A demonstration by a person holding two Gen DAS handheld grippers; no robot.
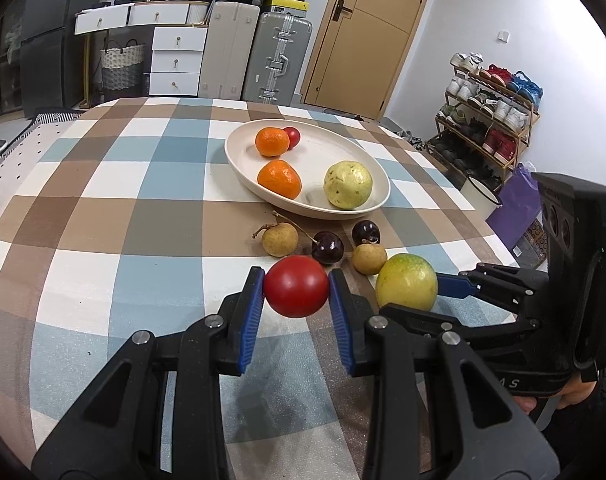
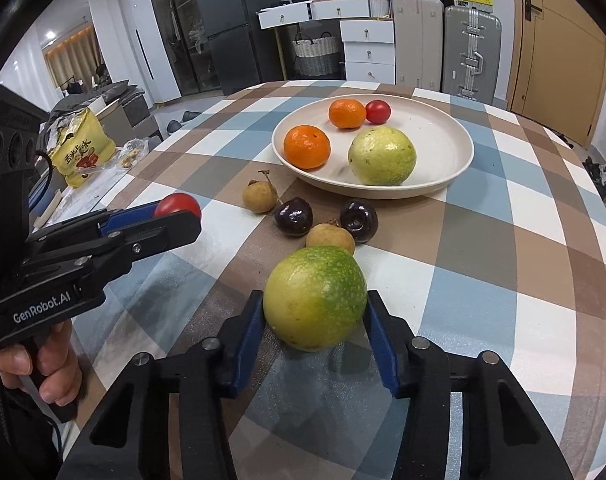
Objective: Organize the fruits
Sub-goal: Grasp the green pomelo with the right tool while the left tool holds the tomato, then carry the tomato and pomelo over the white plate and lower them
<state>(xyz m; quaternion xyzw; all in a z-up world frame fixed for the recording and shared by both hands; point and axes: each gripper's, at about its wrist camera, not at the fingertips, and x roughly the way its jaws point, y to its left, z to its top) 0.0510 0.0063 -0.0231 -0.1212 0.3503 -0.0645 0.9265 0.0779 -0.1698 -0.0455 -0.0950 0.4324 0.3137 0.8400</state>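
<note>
Two pickups under way: my left gripper [image 1: 296, 294] clamps a round red tomato [image 1: 296, 292], my right gripper [image 2: 314, 312] closes around a mottled yellow-green fruit [image 2: 315, 298]. Next, I judge, both go into the shallow cream plate [image 2: 455, 168].

The bench [image 1: 103, 208] wears a checked cloth of brown, blue and white. On it lie a cream plate [image 1: 239, 160] of fruit, and near its rim two longans [image 1: 279, 239] and two dark cherries [image 1: 327, 247] close together.

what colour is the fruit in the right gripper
Yellow-green: the round fruit is speckled green on top, fading to yellow below. It shows best in the right wrist view.
</note>
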